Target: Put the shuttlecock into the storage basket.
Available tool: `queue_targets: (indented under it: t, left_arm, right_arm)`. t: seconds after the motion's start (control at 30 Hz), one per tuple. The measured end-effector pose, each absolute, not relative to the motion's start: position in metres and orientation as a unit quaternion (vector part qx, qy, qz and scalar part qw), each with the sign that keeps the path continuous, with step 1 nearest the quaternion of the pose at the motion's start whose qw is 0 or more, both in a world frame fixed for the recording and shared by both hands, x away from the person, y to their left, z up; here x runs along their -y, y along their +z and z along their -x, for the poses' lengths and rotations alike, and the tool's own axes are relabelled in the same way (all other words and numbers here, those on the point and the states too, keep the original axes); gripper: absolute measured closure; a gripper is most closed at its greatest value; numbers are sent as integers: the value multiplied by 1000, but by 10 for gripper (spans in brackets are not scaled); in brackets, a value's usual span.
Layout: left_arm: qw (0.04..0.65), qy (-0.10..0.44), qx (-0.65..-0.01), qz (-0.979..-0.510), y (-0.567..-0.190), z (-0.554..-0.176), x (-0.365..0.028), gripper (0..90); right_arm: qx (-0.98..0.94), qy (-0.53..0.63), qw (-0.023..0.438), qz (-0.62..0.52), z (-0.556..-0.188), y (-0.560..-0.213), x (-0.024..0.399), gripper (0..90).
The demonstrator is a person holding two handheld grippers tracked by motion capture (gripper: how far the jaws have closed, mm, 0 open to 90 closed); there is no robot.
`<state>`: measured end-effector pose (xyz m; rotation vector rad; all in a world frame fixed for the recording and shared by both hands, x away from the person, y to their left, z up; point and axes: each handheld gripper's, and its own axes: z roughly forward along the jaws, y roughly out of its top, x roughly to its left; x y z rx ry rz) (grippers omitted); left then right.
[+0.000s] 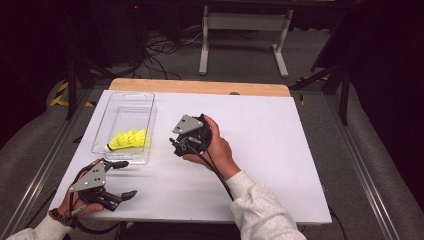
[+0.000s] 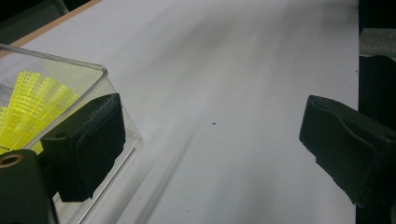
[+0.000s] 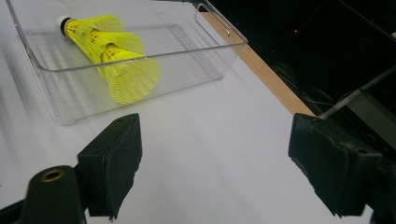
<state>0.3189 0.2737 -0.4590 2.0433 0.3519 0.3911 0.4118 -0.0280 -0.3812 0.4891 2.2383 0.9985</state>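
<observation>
Shuttlecocks binned — both hand-held grippers empty

Yellow shuttlecocks (image 1: 129,139) lie in the clear tray (image 1: 131,96); left hand-held gripper (image 1: 123,178) and right hand-held gripper (image 3: 215,163) gape wide, holding nothing — bench (image 1: 260,150) otherwise bare.

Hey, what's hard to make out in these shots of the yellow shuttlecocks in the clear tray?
- Stacked yellow plastic shuttlecocks: exact count unclear in the right gripper view because they nest; too small in the high view.
- Clear plastic tray: the left gripper view's edge cuts it off.
- Right tool: tips hidden by its own body in the high view.

No readable text, label, brand, number or sign appears on anything here.
</observation>
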Motion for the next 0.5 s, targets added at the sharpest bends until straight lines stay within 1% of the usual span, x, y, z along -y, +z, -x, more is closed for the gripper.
queue_targets:
  t: [0.5]
  left_arm:
    - [492,164,-146,-842,-459,-319,-273,79]
  right_arm:
    - [-842,380,332,-194,-405,-384,57,176]
